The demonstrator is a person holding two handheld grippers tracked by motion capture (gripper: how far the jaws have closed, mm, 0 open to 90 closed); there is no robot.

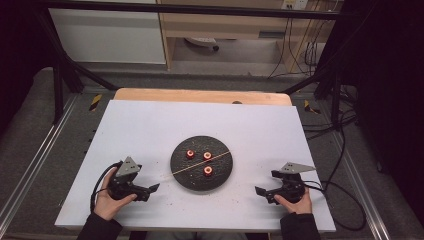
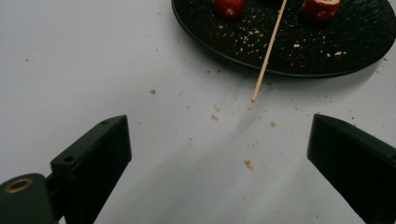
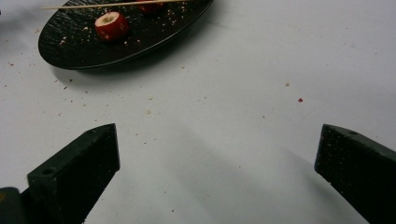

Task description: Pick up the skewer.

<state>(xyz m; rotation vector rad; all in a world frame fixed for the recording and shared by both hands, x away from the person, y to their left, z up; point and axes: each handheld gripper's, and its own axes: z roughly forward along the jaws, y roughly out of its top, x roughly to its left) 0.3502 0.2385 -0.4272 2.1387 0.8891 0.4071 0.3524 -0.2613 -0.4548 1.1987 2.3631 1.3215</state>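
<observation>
A round black plate [image 1: 182,172] lies at the middle of the white table. On it sit three small red pieces with pale centres [image 1: 208,171], and a thin wooden skewer [image 1: 190,167] lies across it, its left end past the rim. My left gripper [image 1: 152,189] rests on the table left of the plate, open and empty. My right gripper [image 1: 260,190] rests to the plate's right, open and empty. The left gripper view has the skewer [image 2: 268,51] and the plate [image 2: 280,46] ahead. The right gripper view has the plate [image 3: 70,46] and a red piece [image 3: 111,25] at upper left.
Crumbs are scattered on the white surface [image 1: 150,130] around the plate. A wooden board edge [image 1: 200,95] runs along the table's far side. Black frame bars and cables [image 1: 345,190] flank the table. Wide bare surface lies beyond the plate.
</observation>
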